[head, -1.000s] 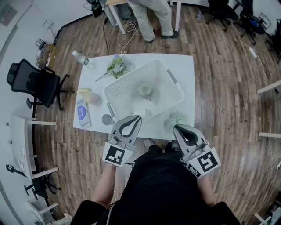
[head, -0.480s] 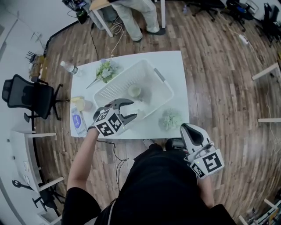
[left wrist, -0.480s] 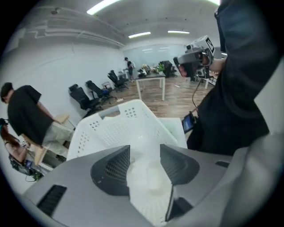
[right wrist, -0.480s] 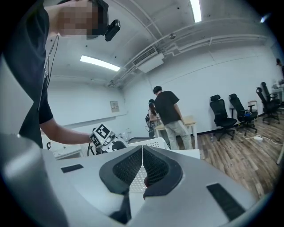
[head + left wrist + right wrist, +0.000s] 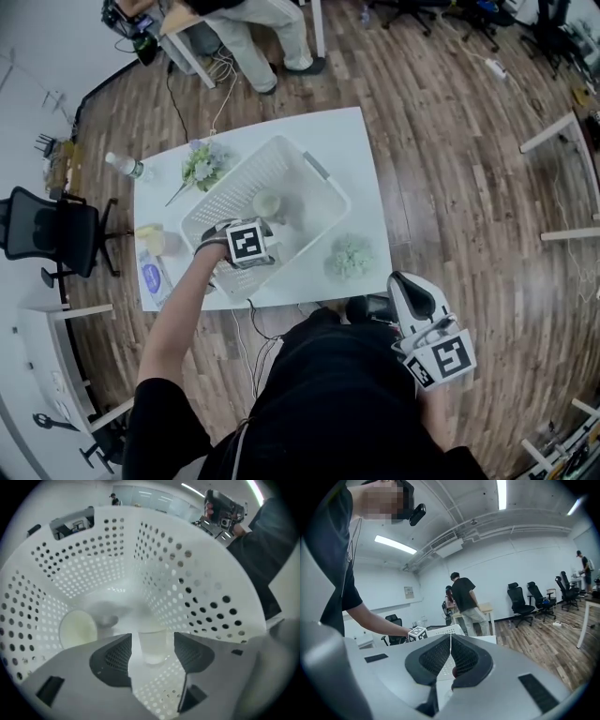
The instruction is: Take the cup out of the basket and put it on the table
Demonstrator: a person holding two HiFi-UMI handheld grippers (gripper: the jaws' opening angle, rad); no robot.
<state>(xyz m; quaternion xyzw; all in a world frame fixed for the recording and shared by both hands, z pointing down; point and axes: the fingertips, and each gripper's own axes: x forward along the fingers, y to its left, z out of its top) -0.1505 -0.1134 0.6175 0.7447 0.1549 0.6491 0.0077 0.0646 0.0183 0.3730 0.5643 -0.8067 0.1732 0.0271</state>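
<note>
A wooden plank floor (image 5: 469, 187) fills the room, and a white rectangular table (image 5: 366, 169) stands on it at a slant. The person working leans over the table's near edge in a black top, left arm stretched forward. A second person (image 5: 248, 28) stands at another table beyond. A black office chair (image 5: 42, 230) sits off the left end of the table.

A large white perforated basket (image 5: 234, 183) lies in the middle of the table and takes up much of it. A bunch of pale flowers (image 5: 202, 164) lies just beside its far left corner, and a second greenish bunch (image 5: 352, 255) lies near its right front corner. A clear water bottle (image 5: 122, 164) rests near the table's far left corner, and a blue and white packet (image 5: 153, 277) lies at the left front.

The left gripper (image 5: 152, 640) points steeply down inside the basket. Its jaws have just been opening and now stand apart, with a clear cup (image 5: 152, 649) standing upright on the basket floor between them; the pads do not touch it. A pale cream cup (image 5: 77, 629) sits to its left in the basket, well clear of the jaws.

The right gripper (image 5: 451, 639) is held near the person's right side, off the table's near edge, roughly level. Its jaws are pressed together with nothing between them.
</note>
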